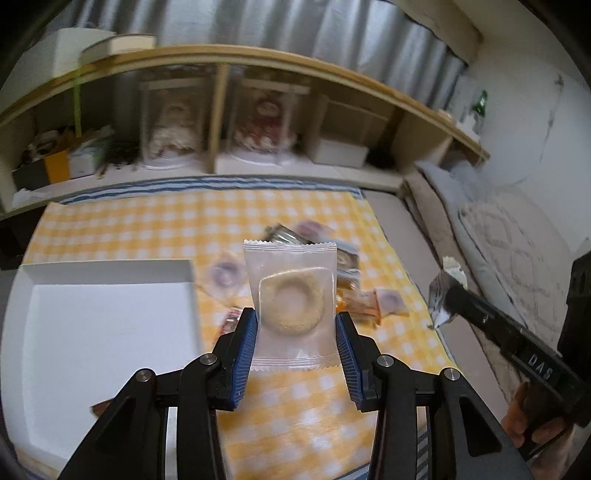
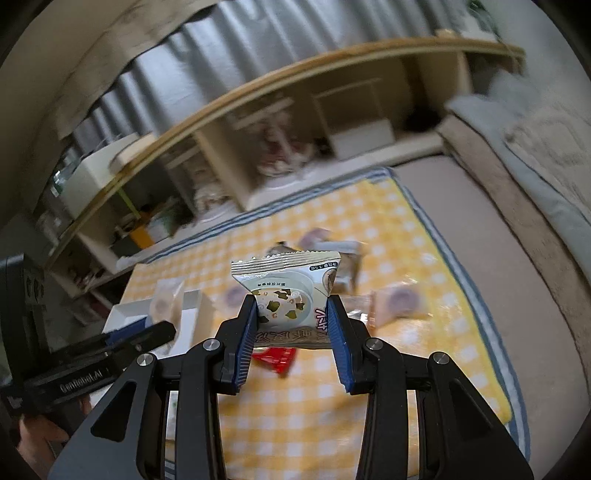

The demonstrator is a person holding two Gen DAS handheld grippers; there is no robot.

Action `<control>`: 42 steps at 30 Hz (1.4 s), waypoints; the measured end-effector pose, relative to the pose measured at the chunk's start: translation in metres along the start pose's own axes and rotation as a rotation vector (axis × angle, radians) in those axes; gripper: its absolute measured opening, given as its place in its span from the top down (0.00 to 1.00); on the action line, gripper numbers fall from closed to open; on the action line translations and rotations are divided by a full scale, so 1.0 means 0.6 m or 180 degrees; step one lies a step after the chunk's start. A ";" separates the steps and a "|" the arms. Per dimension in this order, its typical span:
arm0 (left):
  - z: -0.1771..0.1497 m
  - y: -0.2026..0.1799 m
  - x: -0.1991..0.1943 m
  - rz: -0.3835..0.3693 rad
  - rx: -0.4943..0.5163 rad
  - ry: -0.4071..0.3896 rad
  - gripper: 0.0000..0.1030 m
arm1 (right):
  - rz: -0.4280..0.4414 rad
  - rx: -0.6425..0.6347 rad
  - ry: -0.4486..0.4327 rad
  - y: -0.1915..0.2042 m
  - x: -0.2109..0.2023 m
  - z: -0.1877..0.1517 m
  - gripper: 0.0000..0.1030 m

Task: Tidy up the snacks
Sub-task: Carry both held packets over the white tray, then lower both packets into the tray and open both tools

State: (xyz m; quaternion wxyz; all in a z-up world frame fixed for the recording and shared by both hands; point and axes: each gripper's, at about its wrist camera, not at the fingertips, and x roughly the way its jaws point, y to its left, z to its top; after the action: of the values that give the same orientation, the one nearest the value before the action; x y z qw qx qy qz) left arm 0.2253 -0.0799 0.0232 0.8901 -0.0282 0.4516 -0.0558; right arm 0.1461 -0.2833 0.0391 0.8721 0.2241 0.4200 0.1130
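Wooden shelf (image 1: 258, 62) before grey curtain (image 1: 332, 26), bedding (image 1: 517, 240) alongside

The left gripper (image 1: 295, 332) is pointing steeply downward over the cloth (image 1: 147, 225), near its front edge, its blue pads (image 1: 245, 354) pressing on the two side edges of a clear packet (image 1: 291, 295) and holding it upright, clear of the cloth. The right gripper (image 2: 293, 325) is tilting down less steeply over the same cloth, its pads (image 2: 247, 343) clamping a printed pouch (image 2: 288, 291) by its sides (the print is reading upside down). In the left wrist view the right gripper is reaching in from the right edge, a hand (image 1: 532, 424) wrapping its grip. In the right wrist view the left gripper is entering from the left, fingers (image 2: 37, 443) curling beneath it.
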 end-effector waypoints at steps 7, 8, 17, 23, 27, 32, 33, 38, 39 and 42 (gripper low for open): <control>-0.025 0.076 -0.086 0.0114 -0.0190 -0.0083 0.59 | 0.0138 -0.0335 0.0084 0.077 0.025 -0.018 0.63; -0.028 0.085 -0.093 0.0129 -0.0215 -0.0078 0.59 | 0.0161 -0.0374 0.0105 0.088 0.031 -0.022 0.63; -0.064 0.196 -0.130 0.0199 -0.0626 -0.0062 0.59 | 0.0422 -0.0572 0.0314 0.172 0.079 -0.045 0.63; -0.068 0.251 -0.119 0.0069 -0.0898 -0.0004 0.59 | 0.0660 -0.0527 0.0555 0.223 0.131 -0.057 0.63; -0.057 0.274 -0.080 -0.0029 -0.0966 0.0143 0.59 | 0.0811 -0.0475 0.0781 0.252 0.170 -0.068 0.63; -0.045 0.294 -0.031 -0.0032 -0.0992 0.0408 0.59 | 0.0895 -0.0278 0.1078 0.263 0.224 -0.086 0.63; -0.042 0.298 -0.018 -0.0010 -0.0986 0.0477 0.59 | 0.0904 -0.0244 0.1125 0.263 0.233 -0.090 0.63; -0.032 0.322 0.025 0.0014 -0.1059 0.0669 0.59 | 0.0861 -0.0127 0.1327 0.255 0.280 -0.112 0.63; -0.031 0.326 0.030 0.0015 -0.1071 0.0688 0.59 | 0.0862 -0.0109 0.1350 0.254 0.285 -0.115 0.63; -0.028 0.333 0.048 0.0012 -0.1096 0.0729 0.57 | 0.0874 -0.0070 0.1368 0.250 0.293 -0.118 0.61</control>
State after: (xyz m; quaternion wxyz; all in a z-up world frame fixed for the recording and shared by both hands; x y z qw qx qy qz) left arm 0.2434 0.1147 -0.0298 0.8150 -0.1726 0.5527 0.0211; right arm 0.1989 -0.0637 -0.0467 0.7417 0.2404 0.5601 0.2800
